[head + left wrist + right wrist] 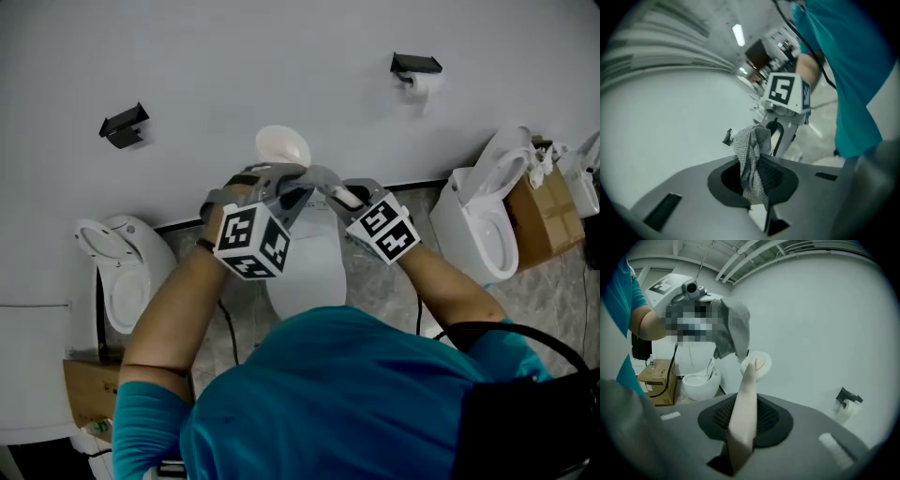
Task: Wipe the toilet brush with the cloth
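My left tongs point(757, 199) are clenched on the grey cloth point(752, 154). My right tongs point(740, 441) grasp the toilet brush point(746, 394) by its handle, in front of the white wall point(825, 310). The cloth hangs just beside the brush's round end.

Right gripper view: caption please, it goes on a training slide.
Right gripper, jaws shut on the brush handle, grey cloth hanging beside its round end.
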Tool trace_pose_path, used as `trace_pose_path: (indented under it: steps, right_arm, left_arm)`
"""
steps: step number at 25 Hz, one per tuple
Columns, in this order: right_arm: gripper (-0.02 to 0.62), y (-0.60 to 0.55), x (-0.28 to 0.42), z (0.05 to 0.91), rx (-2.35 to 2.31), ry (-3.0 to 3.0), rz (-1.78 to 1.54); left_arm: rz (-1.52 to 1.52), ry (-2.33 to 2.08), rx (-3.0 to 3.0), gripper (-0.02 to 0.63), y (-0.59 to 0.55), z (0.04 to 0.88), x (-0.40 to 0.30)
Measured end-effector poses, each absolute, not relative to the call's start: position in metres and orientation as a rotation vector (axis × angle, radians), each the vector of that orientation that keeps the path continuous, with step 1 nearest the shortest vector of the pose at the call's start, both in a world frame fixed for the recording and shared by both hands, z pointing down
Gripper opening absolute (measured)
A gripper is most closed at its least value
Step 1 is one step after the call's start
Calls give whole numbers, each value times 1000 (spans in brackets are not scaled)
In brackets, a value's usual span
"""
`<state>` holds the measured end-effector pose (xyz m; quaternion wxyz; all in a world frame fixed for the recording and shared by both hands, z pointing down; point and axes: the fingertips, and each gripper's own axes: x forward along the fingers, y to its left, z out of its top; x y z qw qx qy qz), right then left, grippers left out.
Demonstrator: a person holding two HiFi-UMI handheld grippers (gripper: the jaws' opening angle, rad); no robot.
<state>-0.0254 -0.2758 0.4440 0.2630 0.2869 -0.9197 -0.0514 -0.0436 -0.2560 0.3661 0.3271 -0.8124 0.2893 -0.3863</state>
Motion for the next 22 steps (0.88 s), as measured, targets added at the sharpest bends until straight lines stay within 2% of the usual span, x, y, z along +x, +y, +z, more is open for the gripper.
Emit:
trace_pose_path:
  steps: [7, 22]
  right_arm:
    - [72, -274, -46, 453, 726, -2447, -184]
    - [72, -275, -43, 443, 752, -2461, -200]
  left_arm:
    - [-1285, 381, -1629, 37, -261, 415, -19]
    - [-1312, 336, -1478, 37, -274, 416, -26]
